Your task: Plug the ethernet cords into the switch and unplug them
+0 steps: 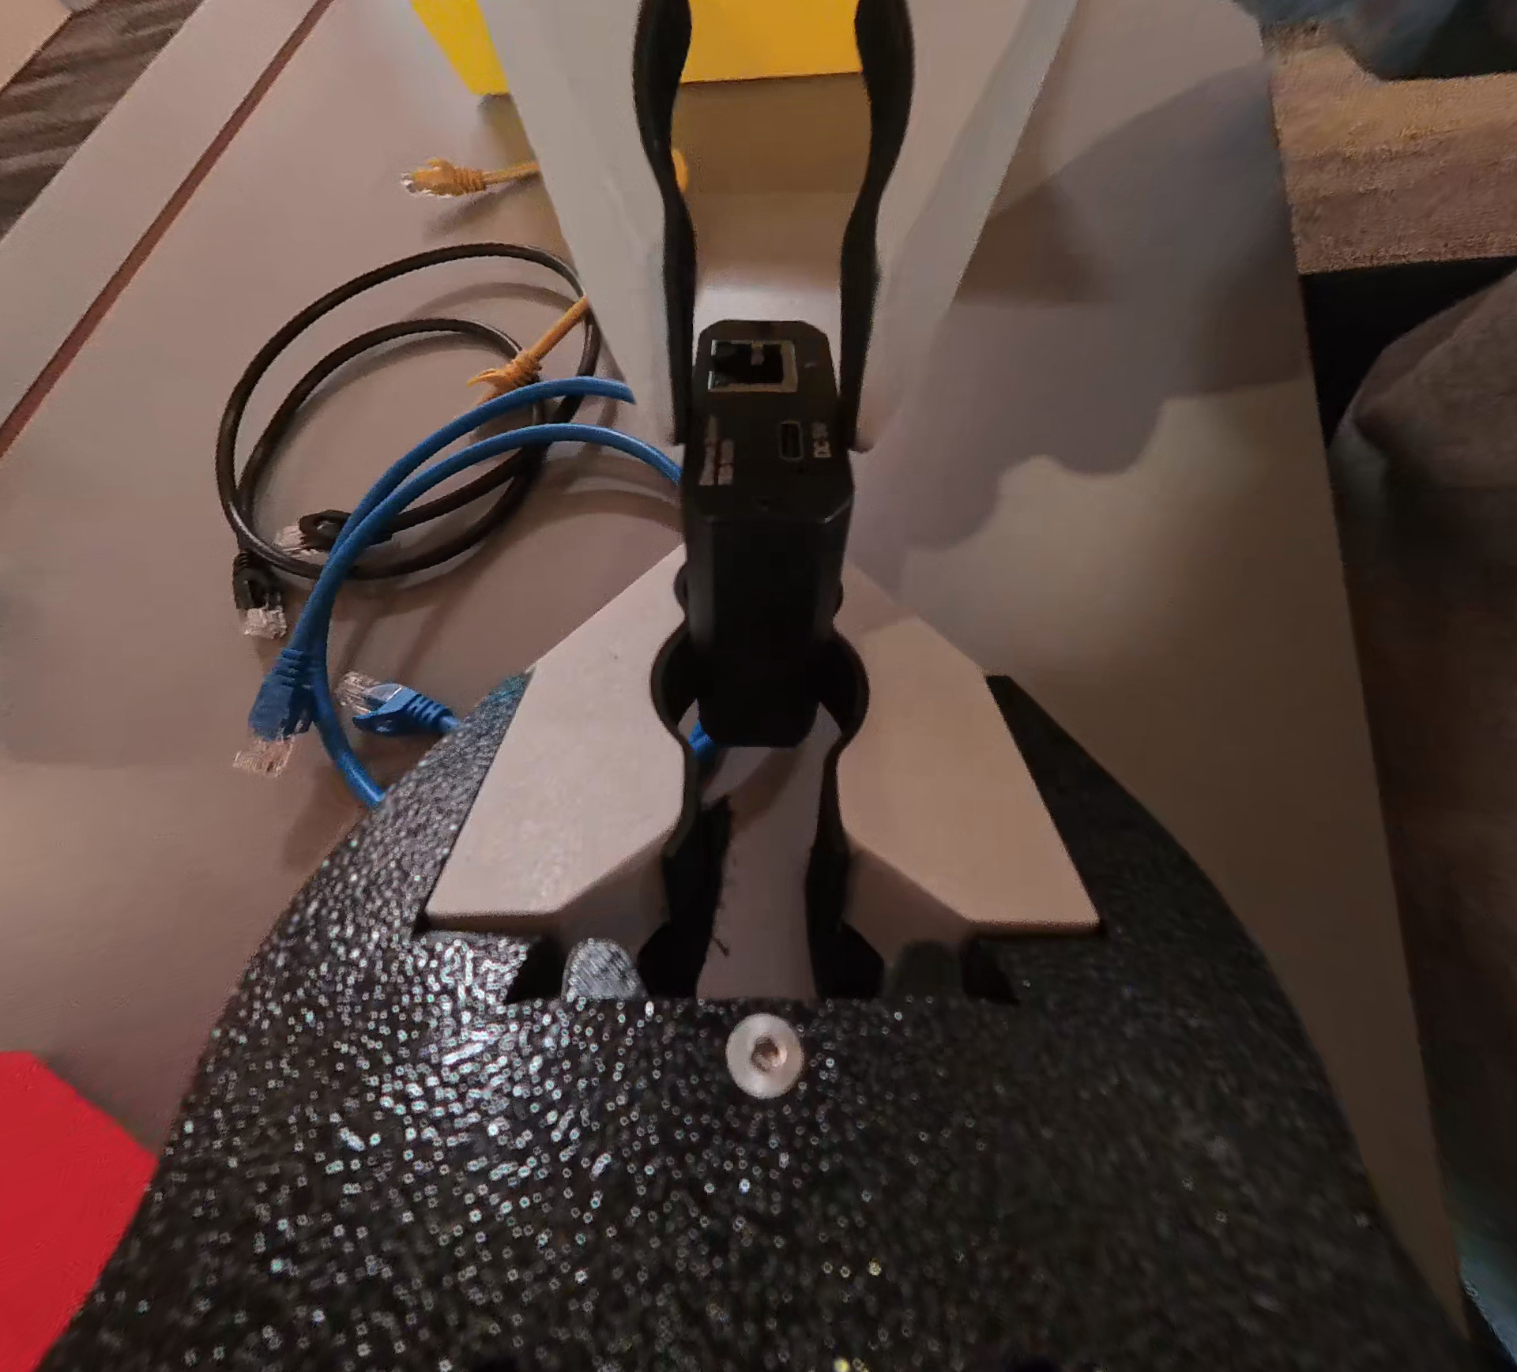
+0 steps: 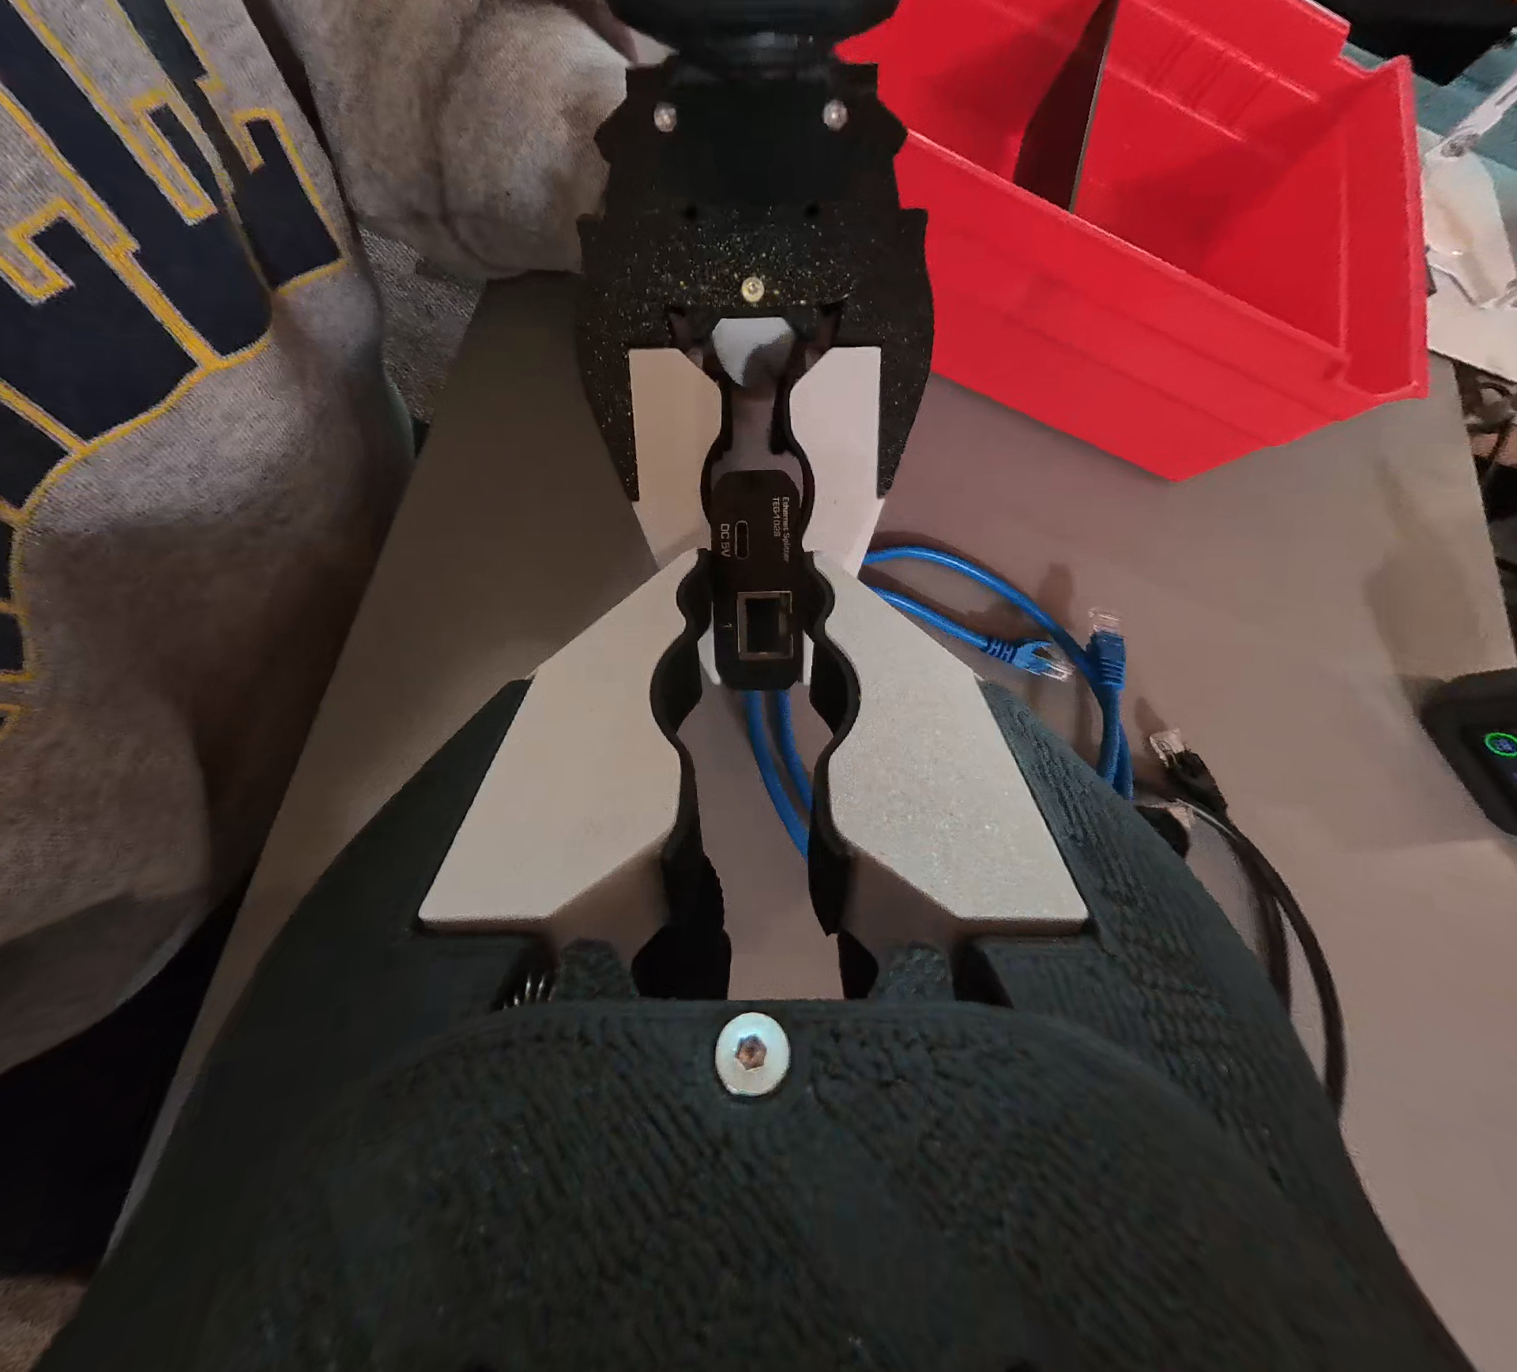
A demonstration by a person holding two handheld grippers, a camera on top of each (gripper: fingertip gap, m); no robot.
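While both claws pinch it from opposite ends, the small black switch (image 1: 767,512) hangs in the air above the grey worktop (image 1: 164,364), and no cord is plugged into it. The left claw (image 1: 763,684) is clamped on the end of the switch nearest its own camera, and the right claw (image 2: 751,627) is clamped on the other end, close to an open port (image 2: 765,624). I think the switch is a light, hard plastic box with smooth sides, so it could slip or twist if the squeeze is weak. Holding its long flat sides, away from the ports, looks like the safest spot. The blue cord (image 1: 394,504) lies curled on the worktop under and beside the switch, with the black cord (image 1: 271,430) looped next to it and an orange cord (image 1: 447,177) farther off. The cords look soft and bendy, but their clear plug tips look small and easy to snap. I would grab a cord by the thick boot just behind the plug, not by the floppy middle
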